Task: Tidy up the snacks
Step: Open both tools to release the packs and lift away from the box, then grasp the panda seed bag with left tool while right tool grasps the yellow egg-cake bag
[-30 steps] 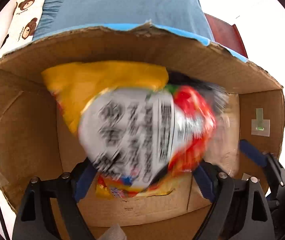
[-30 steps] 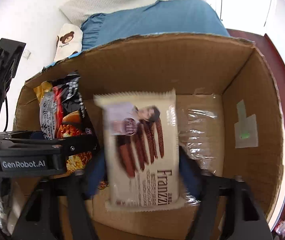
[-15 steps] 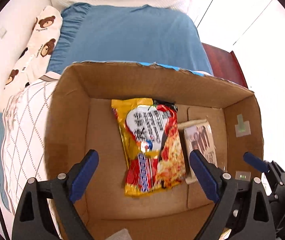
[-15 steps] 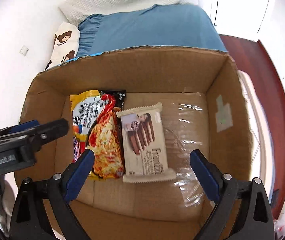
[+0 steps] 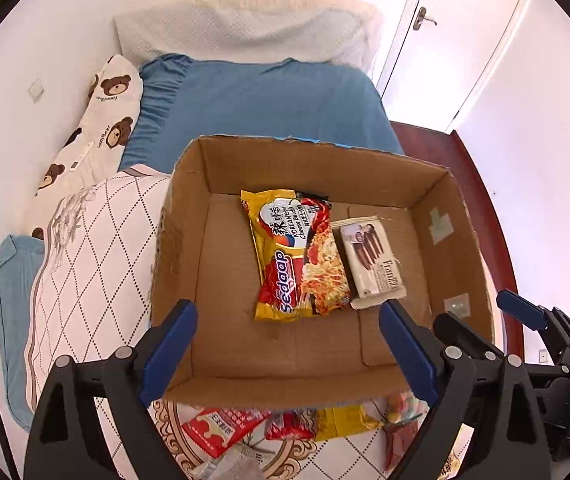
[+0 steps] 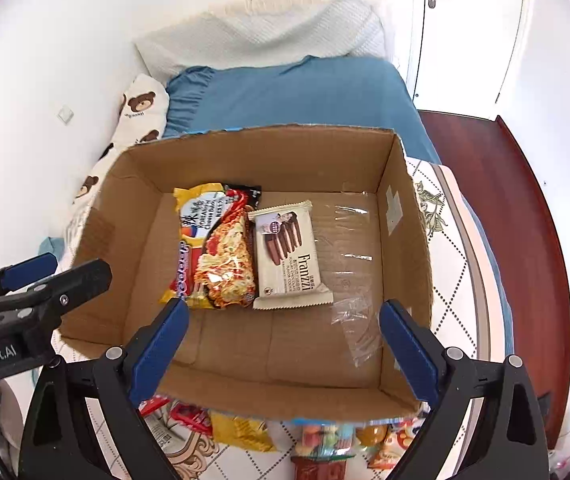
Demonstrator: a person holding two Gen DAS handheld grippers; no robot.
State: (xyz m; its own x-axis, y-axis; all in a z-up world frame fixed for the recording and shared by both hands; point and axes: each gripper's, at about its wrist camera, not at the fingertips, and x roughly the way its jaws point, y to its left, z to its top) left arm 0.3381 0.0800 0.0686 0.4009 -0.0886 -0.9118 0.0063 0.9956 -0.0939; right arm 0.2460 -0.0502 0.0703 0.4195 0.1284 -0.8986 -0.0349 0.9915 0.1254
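Snacks lie side by side in your open brown cardboard box (image 6: 405, 240): yellow-red noodle packet (image 5: 297, 256) touching cream wafer-biscuit pack (image 6: 289, 256). Your left gripper (image 5: 285, 352) and right gripper (image 6: 281, 348) hold their blue fingers (image 5: 169, 344) wide and empty above it.

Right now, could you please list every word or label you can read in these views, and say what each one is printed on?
"sedaap" and "KOREAN Cheese Buldak": noodle packet in the box.
"Franzzi": biscuit pack.
"GenRobot.AI", first letter cut off: left tool body.
Small print on both packs, the bear pillow and the snacks in front of the box: too small or blurred.
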